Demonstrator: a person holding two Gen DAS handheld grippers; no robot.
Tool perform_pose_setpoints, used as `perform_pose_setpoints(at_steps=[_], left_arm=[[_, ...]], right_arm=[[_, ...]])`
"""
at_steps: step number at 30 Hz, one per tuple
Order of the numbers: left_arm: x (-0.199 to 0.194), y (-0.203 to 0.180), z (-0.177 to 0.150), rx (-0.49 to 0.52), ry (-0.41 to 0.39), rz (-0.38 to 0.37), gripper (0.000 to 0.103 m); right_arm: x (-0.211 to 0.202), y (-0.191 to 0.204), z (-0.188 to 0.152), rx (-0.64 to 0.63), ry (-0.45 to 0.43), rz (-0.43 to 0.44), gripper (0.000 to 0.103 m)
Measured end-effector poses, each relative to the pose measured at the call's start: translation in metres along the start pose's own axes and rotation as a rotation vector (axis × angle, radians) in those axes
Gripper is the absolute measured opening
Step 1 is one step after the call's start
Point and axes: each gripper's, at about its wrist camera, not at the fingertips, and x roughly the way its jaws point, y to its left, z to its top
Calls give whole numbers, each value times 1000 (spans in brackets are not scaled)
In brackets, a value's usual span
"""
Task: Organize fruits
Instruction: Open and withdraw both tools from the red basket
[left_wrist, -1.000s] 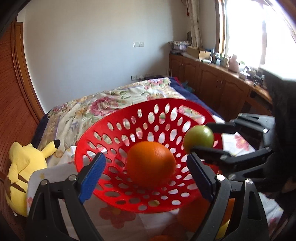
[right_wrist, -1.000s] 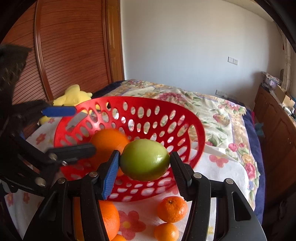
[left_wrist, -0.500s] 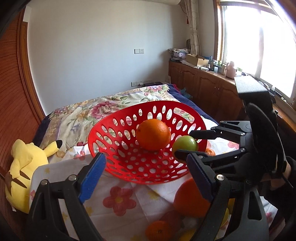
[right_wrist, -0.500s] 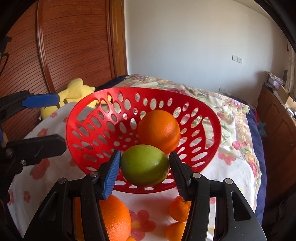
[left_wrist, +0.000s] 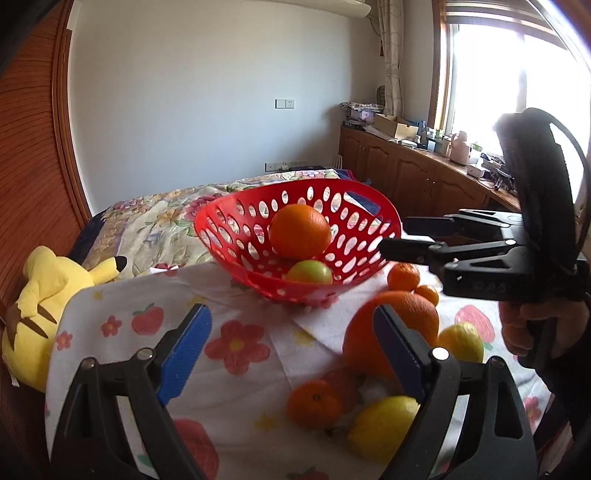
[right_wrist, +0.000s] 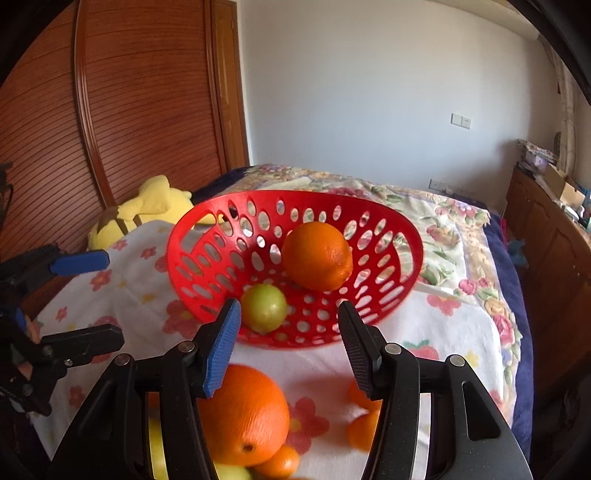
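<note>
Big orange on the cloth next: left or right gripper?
Left, probably. The left gripper has wide, empty jaws with the big orange just beyond one. The right gripper looks past it toward the basket.

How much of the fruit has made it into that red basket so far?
Done: one large orange and a green apple lie in the red perforated plastic basket. In hand: nothing; both grippers are open. Left: another large orange, small tangerines and yellow lemons on the floral cloth.

Both wrist cams look down past own jaws, fairly near. Both share the red basket (left_wrist: 295, 236) (right_wrist: 295, 266) ahead of jaws; each sees the other's jaws.
</note>
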Motion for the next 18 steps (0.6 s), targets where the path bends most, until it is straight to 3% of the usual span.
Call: perform_pose_setpoints(at_steps=[10,18], left_arm=[[-23,-14,-48,2,-54,22,89],[-36,-21,-74,-35,-88,8,89]], right_arm=[[-57,17,-46,28,-45,-50,55],[-66,19,-78,87,-32,-78,55]])
